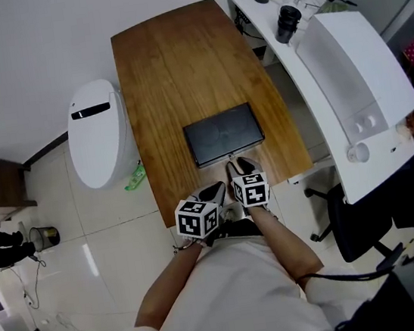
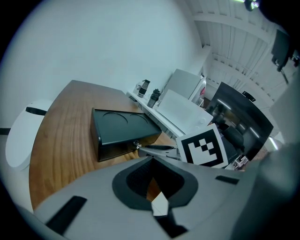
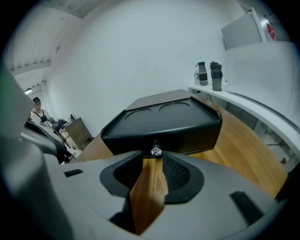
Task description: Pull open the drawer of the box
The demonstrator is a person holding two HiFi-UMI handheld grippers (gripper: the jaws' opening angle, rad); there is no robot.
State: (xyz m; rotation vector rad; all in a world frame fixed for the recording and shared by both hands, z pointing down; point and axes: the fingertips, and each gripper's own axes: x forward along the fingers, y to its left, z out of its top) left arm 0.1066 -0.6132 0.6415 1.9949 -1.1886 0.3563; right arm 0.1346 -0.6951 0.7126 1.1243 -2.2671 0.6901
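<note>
Right below my head, both of my arms are reaching forward and down, side by side, over the near edge of the wooden table (image 1: 178, 65). I am holding the right gripper (image 1: 239, 165) a bit further ahead than the left gripper (image 1: 215, 192), and both are tipping downward. The black box (image 1: 223, 134) is sitting on the table just in front of them, with its drawer (image 3: 187, 140) facing me and lying flush with the box. In the right gripper view, the jaws are standing apart with nothing pinched, and the small shiny knob (image 3: 155, 150) is sitting right at their tips, in the gap. That view is also showing two round dents (image 3: 159, 110) on the box top, which are hard to see from above. In the left gripper view, the left jaws are pressing together on nothing and are pointing at the table short of the box. Only this view is showing the right gripper from the side, with its tips by the knob. Only the head view is showing the white desk (image 1: 316, 69) to the right.
</note>
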